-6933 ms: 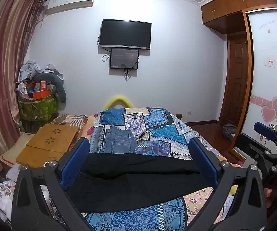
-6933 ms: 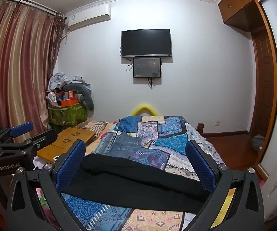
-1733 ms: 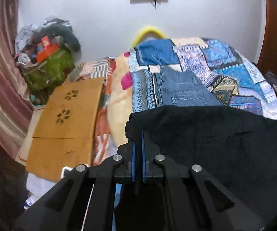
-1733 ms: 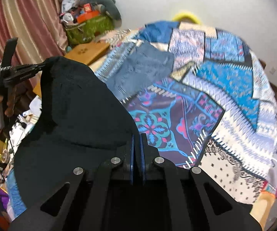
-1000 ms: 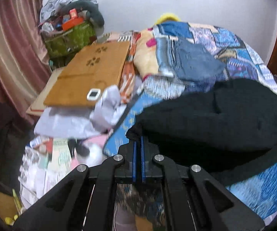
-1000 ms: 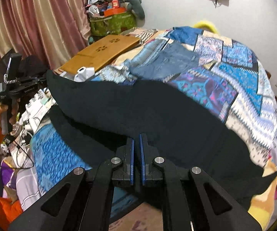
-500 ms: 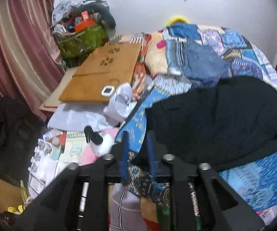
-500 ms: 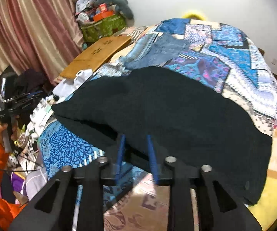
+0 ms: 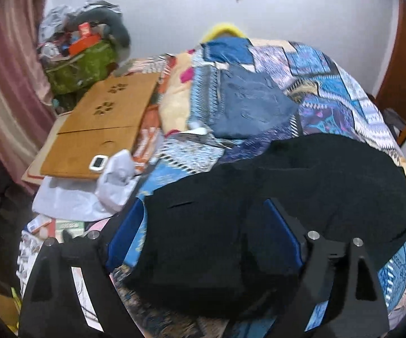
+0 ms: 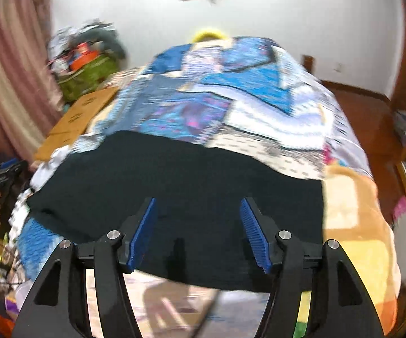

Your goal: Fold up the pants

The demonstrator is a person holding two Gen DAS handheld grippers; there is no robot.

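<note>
The black pants (image 9: pixel 301 186) lie folded across the near end of the bed (image 9: pixel 329 90), filling the lower centre of both views. The left gripper (image 9: pixel 203 233) is spread wide over the pants' near edge, gripping nothing. The right gripper (image 10: pixel 200 231) is likewise wide apart above the cloth. Folded jeans (image 9: pixel 250 107) sit mid-frame beyond, a wooden board (image 9: pixel 101 124) at left.

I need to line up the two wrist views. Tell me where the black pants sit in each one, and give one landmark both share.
Left wrist: black pants fill the lower centre and right, lying on the quilt.
Right wrist: black pants span the middle band, near the quilt's front edge.
Shared landmark: the green bag at upper left, by the curtain.
</note>
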